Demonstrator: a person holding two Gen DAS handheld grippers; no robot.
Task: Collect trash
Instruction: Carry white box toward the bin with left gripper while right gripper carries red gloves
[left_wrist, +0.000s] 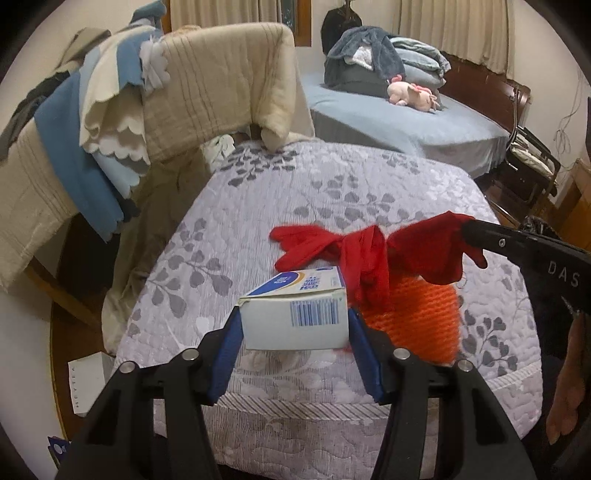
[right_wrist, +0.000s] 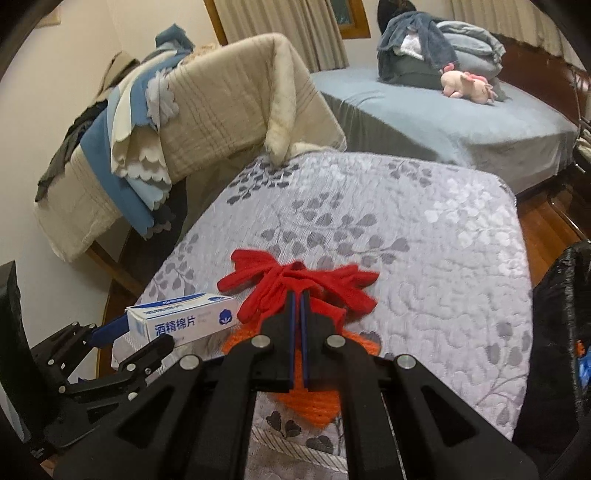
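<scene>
Clamping a rectangular cardboard box (left_wrist: 295, 310), left gripper (left_wrist: 293, 325).

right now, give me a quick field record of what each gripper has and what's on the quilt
left gripper: shut on white box, held above the quilt
right gripper: shut on red cloth, lifting part of it
under red cloth: orange knit piece
surface: grey leaf-print quilt
at right edge: black bag

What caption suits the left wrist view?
Left gripper clamps a white box over the quilt; right gripper lifts red cloth.
</scene>
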